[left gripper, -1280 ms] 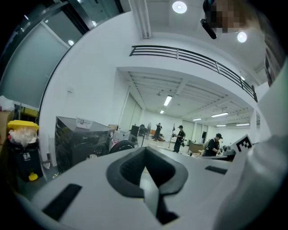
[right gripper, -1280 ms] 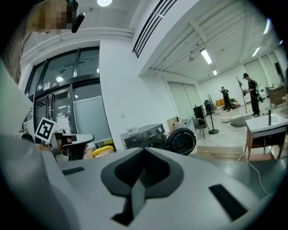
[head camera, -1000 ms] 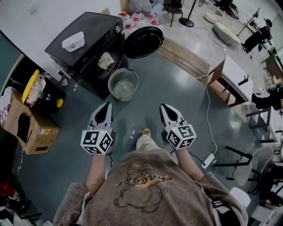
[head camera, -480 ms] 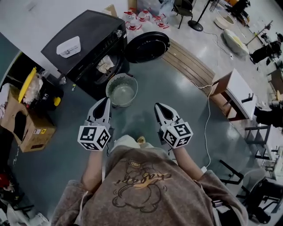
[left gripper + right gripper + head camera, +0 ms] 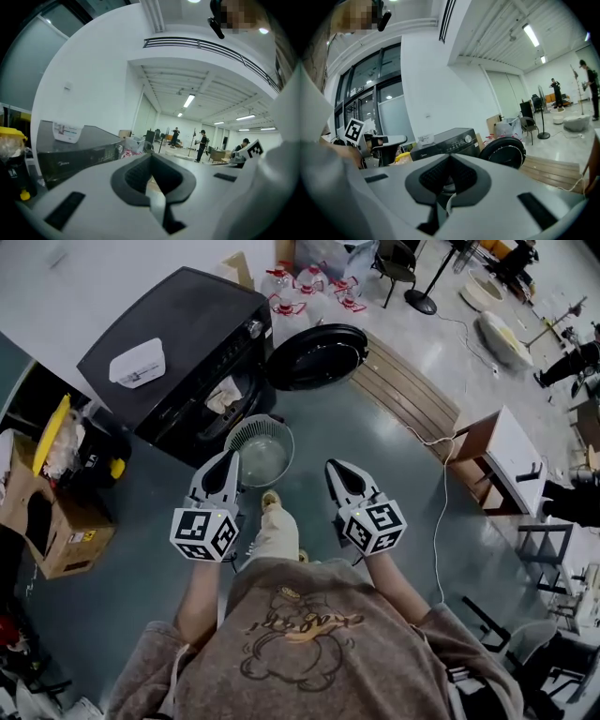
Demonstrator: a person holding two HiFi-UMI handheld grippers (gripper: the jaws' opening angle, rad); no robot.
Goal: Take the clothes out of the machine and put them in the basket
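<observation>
Clothes [image 5: 223, 396] are not in hand yet. My left gripper [image 5: 230, 457] and right gripper [image 5: 333, 465] are both closed and empty, held side by side ahead of me, I judge for the approach. Just past them the basket [image 5: 234, 430] stands below the machine [image 5: 178, 334] mouth, handy for dropping. They sit in that mouth as a pale crumpled wad with no clear long axis.

The person has stepped toward the machine [image 5: 178, 334], a shoe [image 5: 270, 500] now forward, bringing the left gripper [image 5: 230, 459] to the basket [image 5: 273, 419] rim at 8 o'clock and the right gripper [image 5: 336, 469] near 4 o'clock.
</observation>
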